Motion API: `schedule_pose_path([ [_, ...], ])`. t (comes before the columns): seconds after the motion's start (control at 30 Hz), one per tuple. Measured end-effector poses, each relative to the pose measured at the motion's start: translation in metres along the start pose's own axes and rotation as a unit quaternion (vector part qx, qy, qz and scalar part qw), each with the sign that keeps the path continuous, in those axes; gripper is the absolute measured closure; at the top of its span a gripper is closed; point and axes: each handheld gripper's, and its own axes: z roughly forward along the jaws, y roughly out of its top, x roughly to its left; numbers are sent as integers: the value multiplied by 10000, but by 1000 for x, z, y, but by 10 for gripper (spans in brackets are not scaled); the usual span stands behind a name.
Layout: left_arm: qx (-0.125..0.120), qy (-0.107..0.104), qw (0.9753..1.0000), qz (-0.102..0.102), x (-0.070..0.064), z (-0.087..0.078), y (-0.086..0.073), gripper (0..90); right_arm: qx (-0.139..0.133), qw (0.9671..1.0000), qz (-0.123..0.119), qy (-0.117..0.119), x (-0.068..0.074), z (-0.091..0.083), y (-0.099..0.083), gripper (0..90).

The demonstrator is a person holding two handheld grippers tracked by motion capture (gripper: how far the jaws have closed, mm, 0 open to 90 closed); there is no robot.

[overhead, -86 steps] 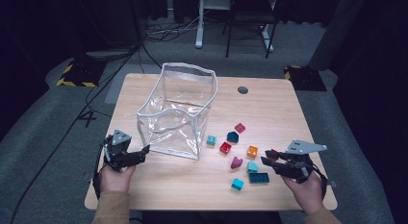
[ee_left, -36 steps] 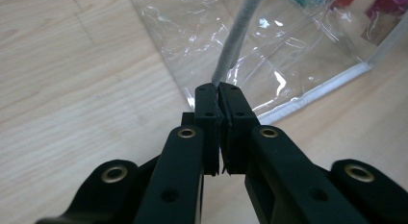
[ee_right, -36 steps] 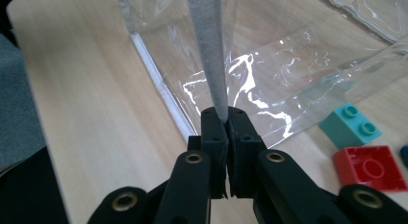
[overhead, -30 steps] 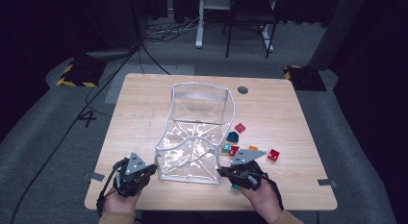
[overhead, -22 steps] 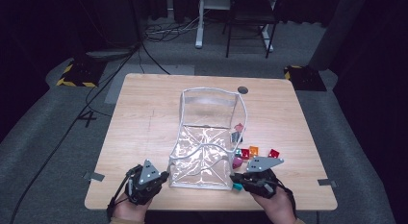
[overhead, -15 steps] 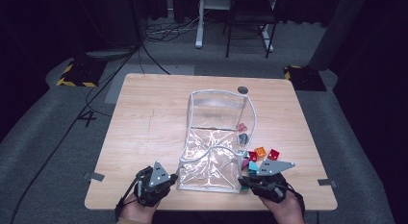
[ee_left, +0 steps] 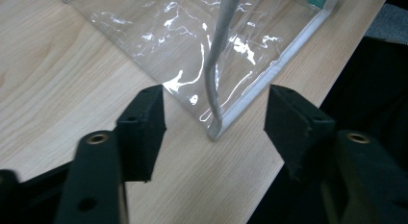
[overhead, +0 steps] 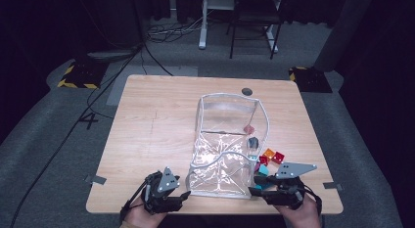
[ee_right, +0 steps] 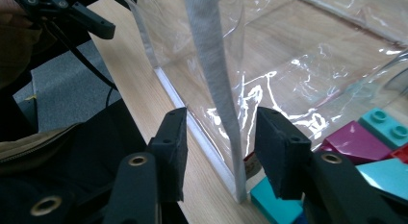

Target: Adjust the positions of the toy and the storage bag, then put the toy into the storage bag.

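A clear plastic bag [overhead: 222,149] with grey edging stands open on the wooden table [overhead: 151,125], close to the front edge. My left gripper [overhead: 185,194] is open at its near left corner; in the left gripper view that corner [ee_left: 214,131] lies between the jaws of the gripper [ee_left: 216,116], untouched. My right gripper [overhead: 251,191] is open at the near right corner, and in the right gripper view [ee_right: 223,147] its jaws straddle the upright grey edge strip [ee_right: 211,75] without clamping it. Small coloured blocks [overhead: 270,157] lie against the bag's right side.
A magenta block [ee_right: 351,142] and teal blocks [ee_right: 274,201] sit just right of the bag's corner. Two small blocks [overhead: 250,135] show through the bag's right wall. The table's front edge [overhead: 215,211] runs right under both grippers. A round grommet [overhead: 247,91] sits at the back.
The bag has slid right and toward the front edge, crowding the blocks. Both grippers moved right along the front edge and now sit at the bag's near corners.
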Motion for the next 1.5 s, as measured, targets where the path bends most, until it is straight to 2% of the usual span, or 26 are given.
schedule_pose_path([
  [0.13,-110,-11,9999,-77,7,-10,-4,327,-84,9999,32,-67,-7,-11,-1,527],
  [0.17,-133,-76,9998,-103,9,-13,-6,322,-121,9999,35,-111,-9,-14,-2,531],
  [0.23,-197,-169,9996,-82,14,-20,-8,319,-173,9993,15,-321,-14,-22,-4,532],
  [0.37,-226,101,9996,-154,28,-28,-13,309,-236,9972,96,-701,-28,-36,-8,519],
  [0.4,-158,277,9992,-234,37,-25,-16,309,-236,9966,112,-781,-31,-38,-8,513],
  [0.43,-158,277,9992,-234,37,-25,-16,309,-236,9966,112,-781,-31,-38,-8,513],
  [0.47,-140,345,9989,-283,40,-22,-18,309,-246,9954,141,-913,-35,-42,-7,501],
  [0.57,46,547,9979,-339,52,-9,-21,312,-264,9943,185,-1017,-39,-45,-6,498],
  [0.7,255,815,9955,-410,66,9,-24,323,-320,9920,248,-1198,-45,-50,-4,488],
  [0.87,264,1022,9908,-853,89,24,-30,325,-331,9900,243,-1350,-50,-54,-1,488],
  [0.9,264,1022,9908,-853,89,24,-30,325,-331,9900,243,-1350,-50,-54,-1,488],
  [0.93,240,1088,9893,-939,94,26,-33,324,-320,9891,214,-1421,-53,-54,2,488],
  [1.03,238,1094,9885,-1016,96,29,-36,323,-321,9887,215,-1446,-58,-54,5,488],
  [1.27,509,1136,9860,-1107,101,33,-55,322,-251,9863,160,-1625,-78,-48,19,489],
  [1.37,386,1086,9862,-1187,103,30,-62,312,-198,9846,121,-1733,-88,-42,26,488],
  [1.5,144,1050,9876,-1162,104,29,-70,293,-129,9831,45,-1828,-103,-32,36,488],
])
